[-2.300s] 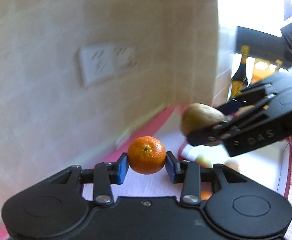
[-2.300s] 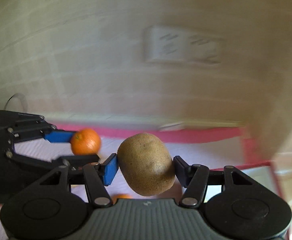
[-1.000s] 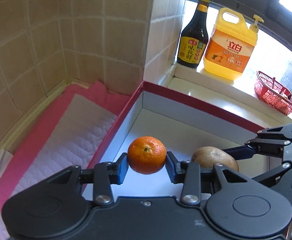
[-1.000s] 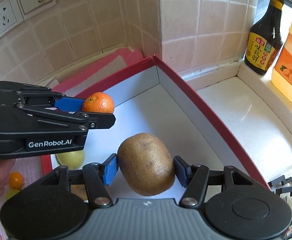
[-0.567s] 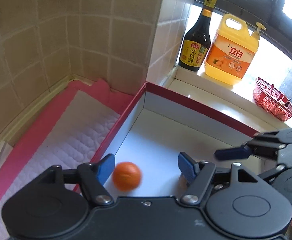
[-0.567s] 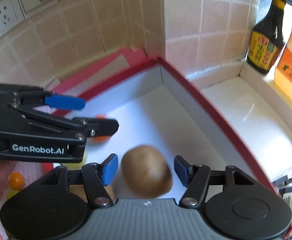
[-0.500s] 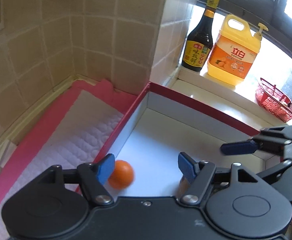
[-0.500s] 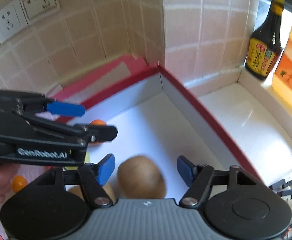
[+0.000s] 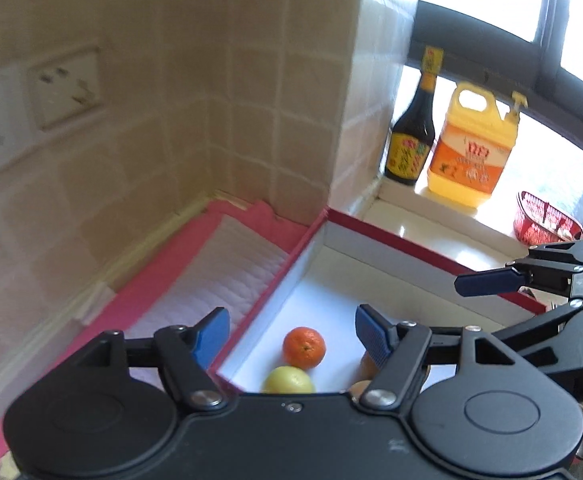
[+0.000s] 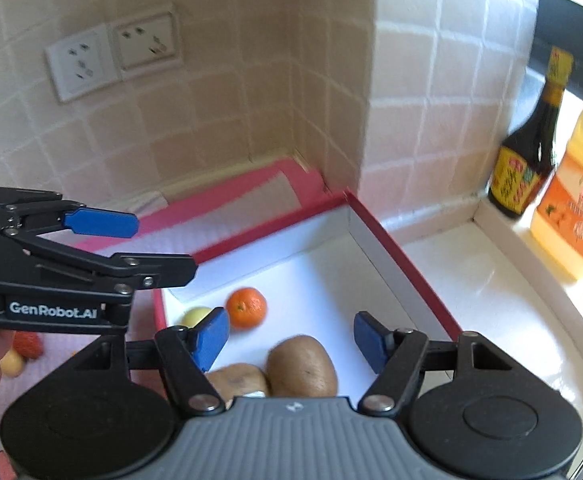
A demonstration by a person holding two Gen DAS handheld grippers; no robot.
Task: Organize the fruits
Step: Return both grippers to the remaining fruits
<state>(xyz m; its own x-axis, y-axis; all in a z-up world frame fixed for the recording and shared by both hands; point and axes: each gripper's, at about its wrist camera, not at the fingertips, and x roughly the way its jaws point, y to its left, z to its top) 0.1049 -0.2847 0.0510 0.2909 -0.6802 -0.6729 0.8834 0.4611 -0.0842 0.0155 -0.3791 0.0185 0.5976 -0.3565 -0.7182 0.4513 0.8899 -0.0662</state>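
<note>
A white box with a red rim [image 10: 403,256] holds an orange mandarin [image 10: 246,307], a yellow-green fruit [image 10: 196,316] and two brown kiwis [image 10: 302,366]. In the left wrist view the mandarin [image 9: 304,347] and the yellow-green fruit [image 9: 288,380] lie in the box [image 9: 387,240]. My left gripper [image 9: 293,334] is open and empty above the box's left edge. My right gripper [image 10: 289,338] is open and empty above the kiwis. Each gripper shows in the other's view, open.
A pink quilted mat [image 9: 211,276] lies left of the box, with a strawberry [image 10: 27,344] and small fruits on it. A dark sauce bottle [image 9: 411,132] and a yellow detergent jug [image 9: 471,152] stand on the sill. A red basket [image 9: 543,220] sits right. Tiled walls enclose the corner.
Both grippers opened and dropped their fruit into the box: the mandarin from the left, the kiwi from the right. Both grippers have since risen and pulled back.
</note>
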